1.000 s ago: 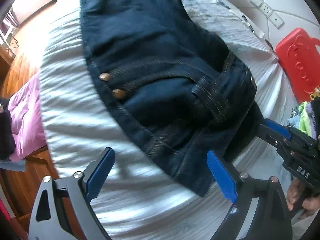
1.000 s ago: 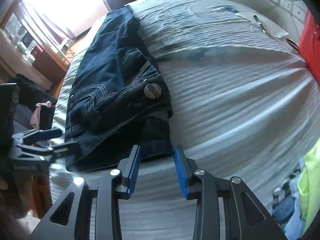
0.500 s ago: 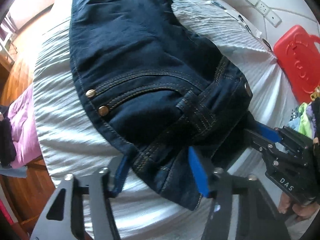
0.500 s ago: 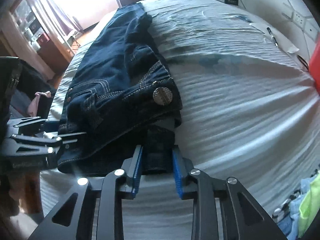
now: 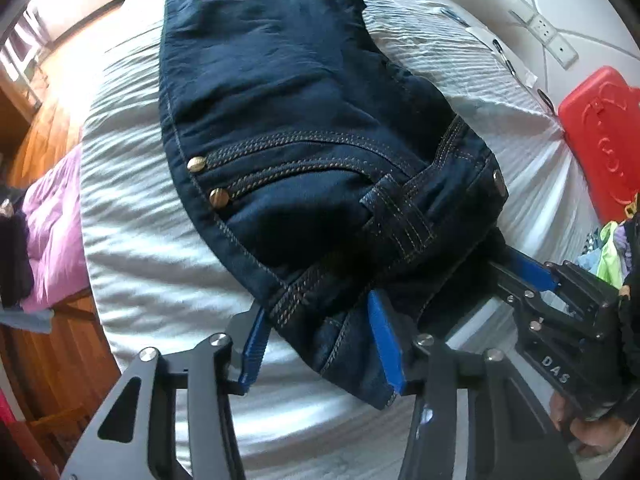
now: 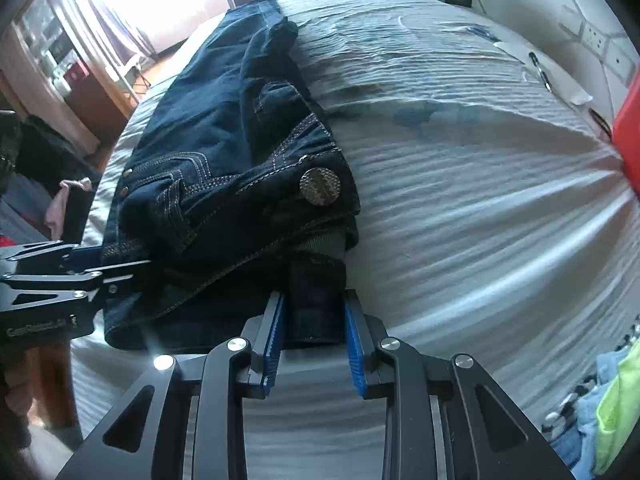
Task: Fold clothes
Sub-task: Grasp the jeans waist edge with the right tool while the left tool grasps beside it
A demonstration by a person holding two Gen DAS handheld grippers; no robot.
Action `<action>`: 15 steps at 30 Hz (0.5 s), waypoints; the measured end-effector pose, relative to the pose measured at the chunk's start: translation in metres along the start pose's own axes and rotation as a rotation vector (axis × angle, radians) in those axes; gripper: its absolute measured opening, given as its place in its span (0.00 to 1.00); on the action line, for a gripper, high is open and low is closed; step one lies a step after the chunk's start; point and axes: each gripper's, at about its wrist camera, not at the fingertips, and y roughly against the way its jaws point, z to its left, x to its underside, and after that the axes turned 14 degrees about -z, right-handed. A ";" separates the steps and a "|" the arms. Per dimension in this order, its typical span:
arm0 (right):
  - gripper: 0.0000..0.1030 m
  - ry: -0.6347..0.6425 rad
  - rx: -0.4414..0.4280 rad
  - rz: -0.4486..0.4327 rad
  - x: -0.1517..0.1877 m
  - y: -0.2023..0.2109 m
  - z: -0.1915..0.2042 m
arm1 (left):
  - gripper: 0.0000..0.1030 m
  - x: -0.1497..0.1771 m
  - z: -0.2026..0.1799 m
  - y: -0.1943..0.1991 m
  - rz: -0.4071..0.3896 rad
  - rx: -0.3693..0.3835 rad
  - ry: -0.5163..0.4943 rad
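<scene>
jeans (image 5: 304, 128) waistband between both grippers' jaws (pinched)

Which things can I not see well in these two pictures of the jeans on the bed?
- Left wrist view: the far leg ends of the jeans are cut off by the top edge.
- Right wrist view: the hand on the left gripper is outside the frame.
- Left wrist view: small items near the wall socket are too small to name.
</scene>
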 end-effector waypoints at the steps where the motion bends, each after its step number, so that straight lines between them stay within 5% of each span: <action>1: 0.26 0.005 -0.004 -0.002 0.000 0.000 -0.001 | 0.47 0.000 0.001 -0.001 0.000 0.000 -0.002; 10: 0.26 0.003 -0.014 -0.008 0.000 0.001 -0.004 | 0.50 -0.001 0.003 -0.005 -0.012 0.008 -0.033; 15: 0.26 0.020 0.003 -0.010 0.000 0.002 0.000 | 0.39 -0.003 0.010 -0.003 -0.013 0.034 -0.019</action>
